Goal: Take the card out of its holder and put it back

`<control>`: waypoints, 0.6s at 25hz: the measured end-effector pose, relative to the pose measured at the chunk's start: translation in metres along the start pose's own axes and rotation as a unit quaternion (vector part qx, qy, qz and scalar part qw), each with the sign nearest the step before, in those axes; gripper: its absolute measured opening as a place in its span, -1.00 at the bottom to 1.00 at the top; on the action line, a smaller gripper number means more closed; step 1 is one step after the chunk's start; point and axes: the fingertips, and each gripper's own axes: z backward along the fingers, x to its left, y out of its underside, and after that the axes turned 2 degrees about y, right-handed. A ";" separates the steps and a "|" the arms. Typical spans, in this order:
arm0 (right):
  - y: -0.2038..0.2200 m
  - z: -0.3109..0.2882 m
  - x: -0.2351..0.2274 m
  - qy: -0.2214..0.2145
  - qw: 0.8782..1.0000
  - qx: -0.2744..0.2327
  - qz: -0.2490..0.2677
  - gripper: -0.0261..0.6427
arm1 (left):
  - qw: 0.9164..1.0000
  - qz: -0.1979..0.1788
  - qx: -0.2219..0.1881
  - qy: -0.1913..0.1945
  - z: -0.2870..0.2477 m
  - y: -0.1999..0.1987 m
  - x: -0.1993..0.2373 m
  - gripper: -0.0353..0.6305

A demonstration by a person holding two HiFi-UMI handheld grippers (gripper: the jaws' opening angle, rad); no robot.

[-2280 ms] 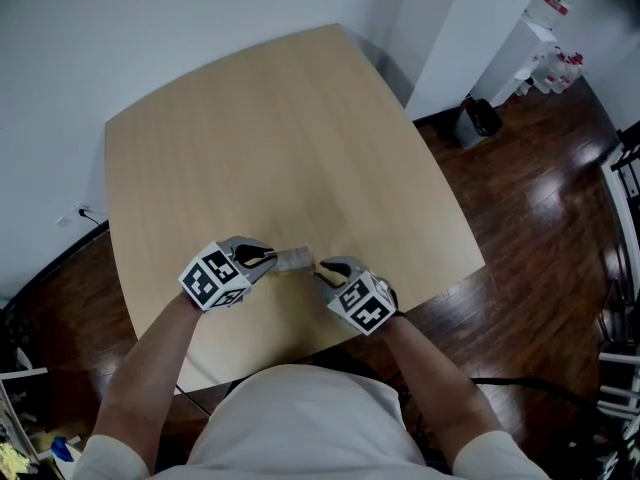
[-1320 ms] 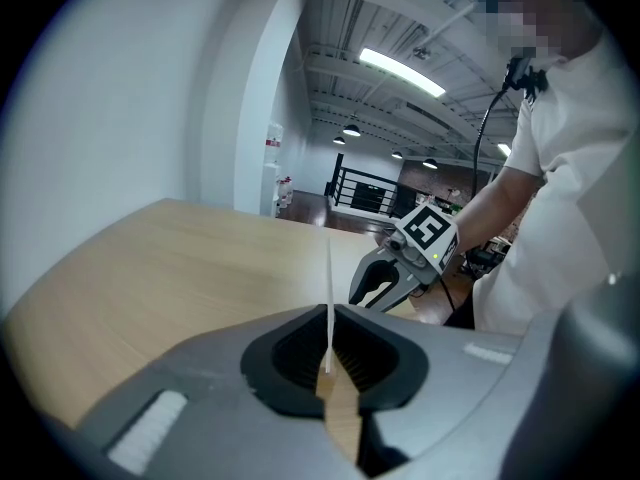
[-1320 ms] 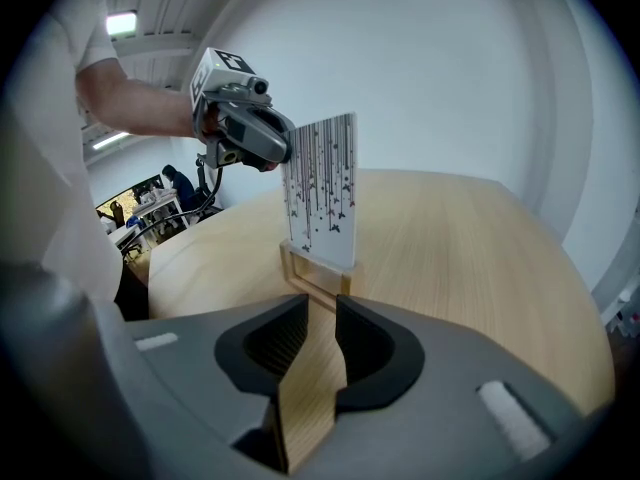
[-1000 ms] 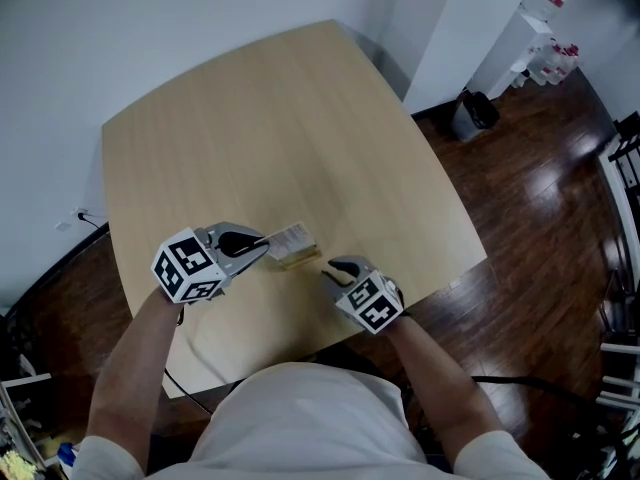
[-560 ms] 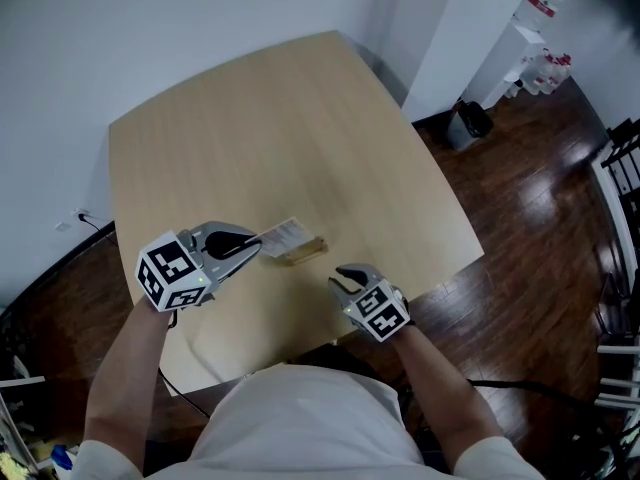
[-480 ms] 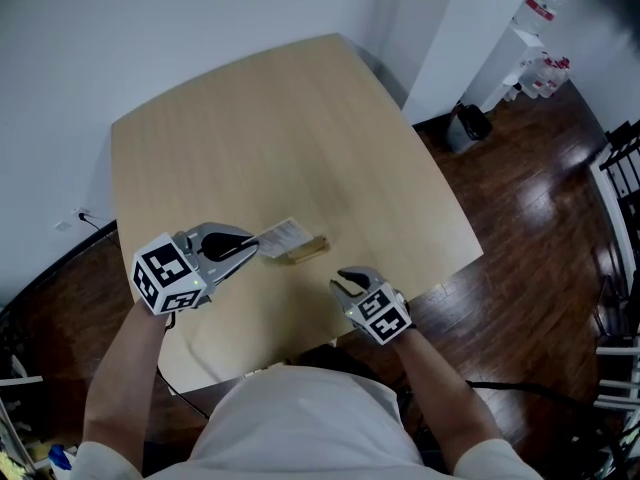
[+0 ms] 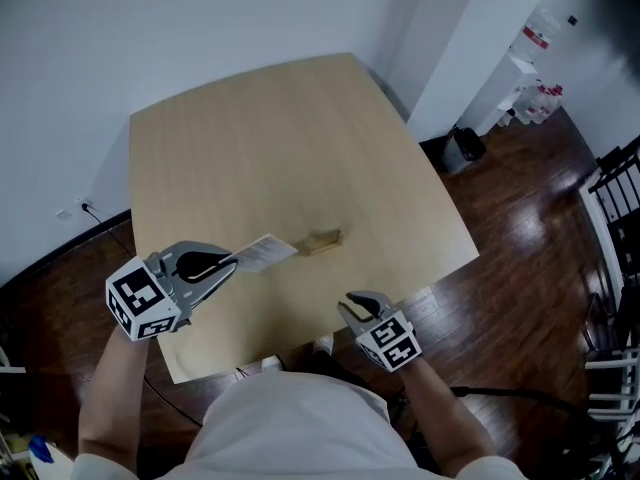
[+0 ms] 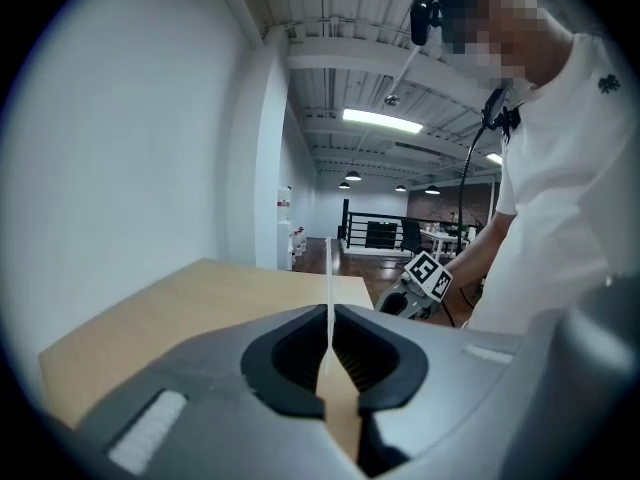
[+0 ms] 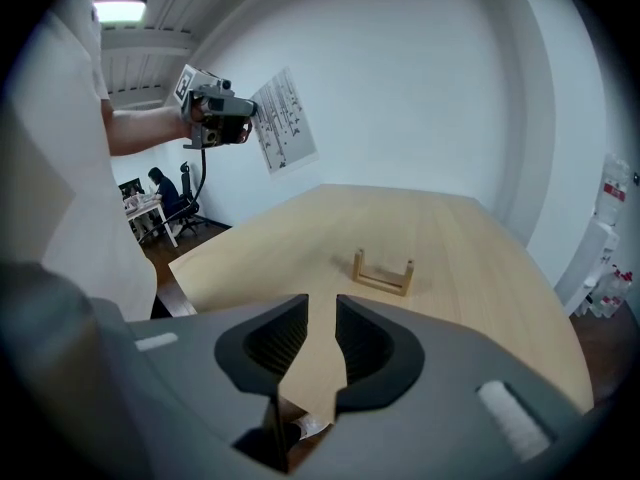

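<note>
My left gripper (image 7: 230,262) is shut on a white printed card (image 7: 266,253) and holds it in the air, left of the small wooden holder (image 7: 322,240), which stands empty on the table (image 7: 270,138). In the left gripper view the card (image 8: 328,273) shows edge-on, pinched between the jaws of that gripper (image 8: 328,313). My right gripper (image 7: 353,306) hangs over the table's near edge, short of the holder. Its jaws stand a little apart with nothing between them. The right gripper view has the gripper (image 9: 322,313), the holder (image 9: 382,272) ahead, and the raised card (image 9: 285,120).
The light wooden table ends in corners at right and front. Dark wooden floor (image 7: 520,228) lies around it. A small bin (image 7: 462,148) and a white cabinet (image 7: 520,78) stand beyond the right corner. A white wall (image 7: 150,28) runs behind.
The left gripper has lifted the card up and left, away from the holder. The right gripper has drawn back from the holder toward the table's near edge.
</note>
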 end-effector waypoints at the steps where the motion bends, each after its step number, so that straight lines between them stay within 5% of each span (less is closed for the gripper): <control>1: 0.001 0.004 0.007 0.002 1.000 -0.001 0.000 -0.65 | 1.000 0.001 -0.003 -0.004 0.009 0.003 -0.005 -0.85; 15: 0.022 0.053 0.087 0.043 0.999 -0.008 -0.015 -0.65 | 0.998 0.024 -0.040 -0.034 0.097 0.059 -0.073 -0.85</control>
